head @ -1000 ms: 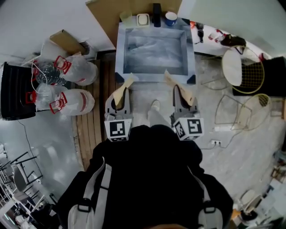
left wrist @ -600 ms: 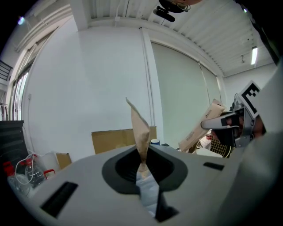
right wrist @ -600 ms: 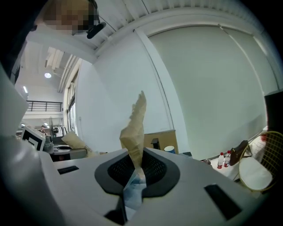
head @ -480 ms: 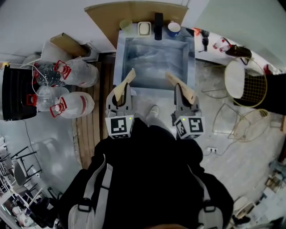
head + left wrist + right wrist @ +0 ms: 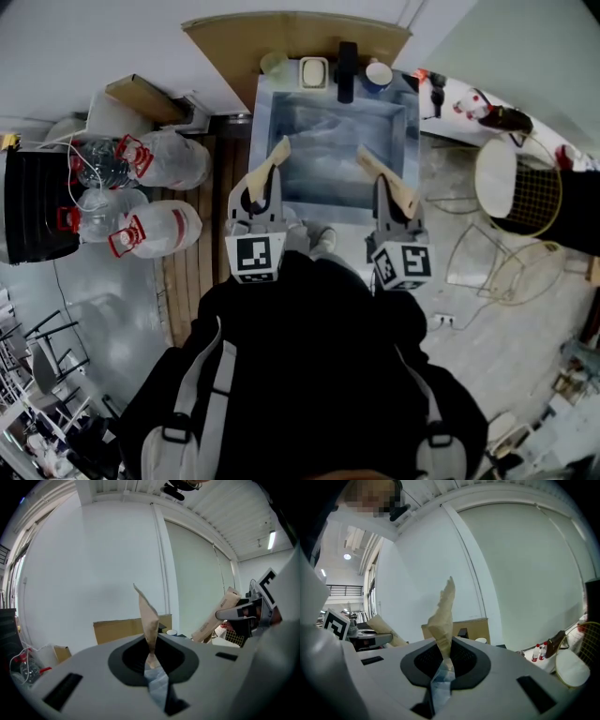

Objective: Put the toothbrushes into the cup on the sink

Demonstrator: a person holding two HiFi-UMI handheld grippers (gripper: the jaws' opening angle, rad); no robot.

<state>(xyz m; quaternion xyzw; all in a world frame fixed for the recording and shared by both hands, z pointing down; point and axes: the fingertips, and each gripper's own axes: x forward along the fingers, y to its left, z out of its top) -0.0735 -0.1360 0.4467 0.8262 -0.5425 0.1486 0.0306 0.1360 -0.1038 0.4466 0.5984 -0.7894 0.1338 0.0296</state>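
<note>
Head view: left gripper & right gripper are side by side at the near edge of the sink. Each carries a tan paper-wrapped stick, prob. the left toothbrush & right toothbrush, splayed apart so the tips don't clash. The blue cup sits on the far ledge right of the faucet, well apart from both. Left gripper view: fingers pinch the wrapper's lower end, leaving the rest free to go into the cup. Right gripper view: fingers pinched on its wrapper likewise.

Clear water jugs lie beside a black crate.
</note>
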